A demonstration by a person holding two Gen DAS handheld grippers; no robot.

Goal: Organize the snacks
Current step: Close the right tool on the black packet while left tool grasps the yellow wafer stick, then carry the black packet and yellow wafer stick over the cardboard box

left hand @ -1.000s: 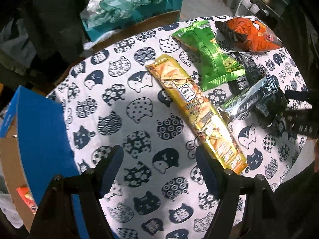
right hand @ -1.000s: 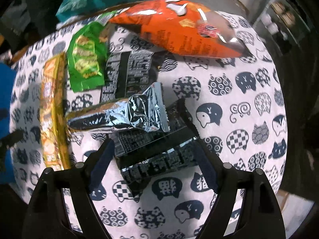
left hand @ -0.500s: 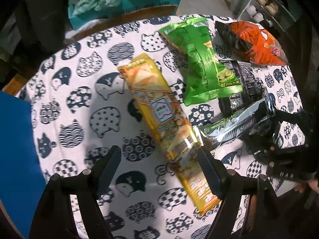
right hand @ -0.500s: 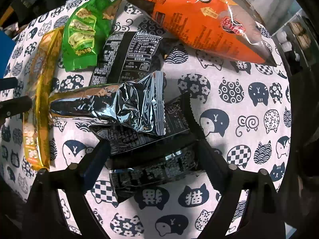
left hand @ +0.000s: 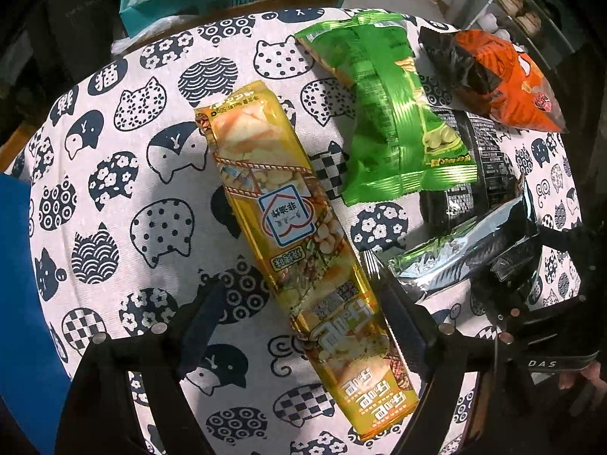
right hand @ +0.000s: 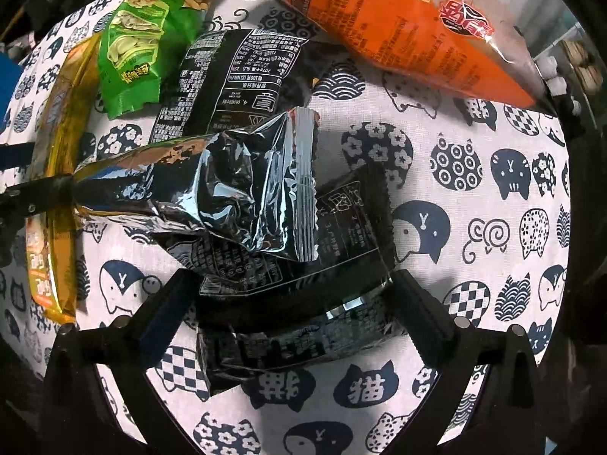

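Both tongs had pushed in closer over the last second: left tongs [left hand: 297,316] spread wide, straddling the long yellow snack pack [left hand: 296,212] flat on the cat-print worktop [left hand: 125,174]; right tongs [right hand: 288,299] also released, astride the black packet [right hand: 303,284] under the silver foil bag [right hand: 227,189]

The left gripper [left hand: 299,318] points forward and down, its two fingers spread wide apart with nothing clamped between them. The right gripper [right hand: 288,303] is likewise tilted downward, fingers set wide apart. In the left wrist view, the right gripper sits off to the left gripper's right side.
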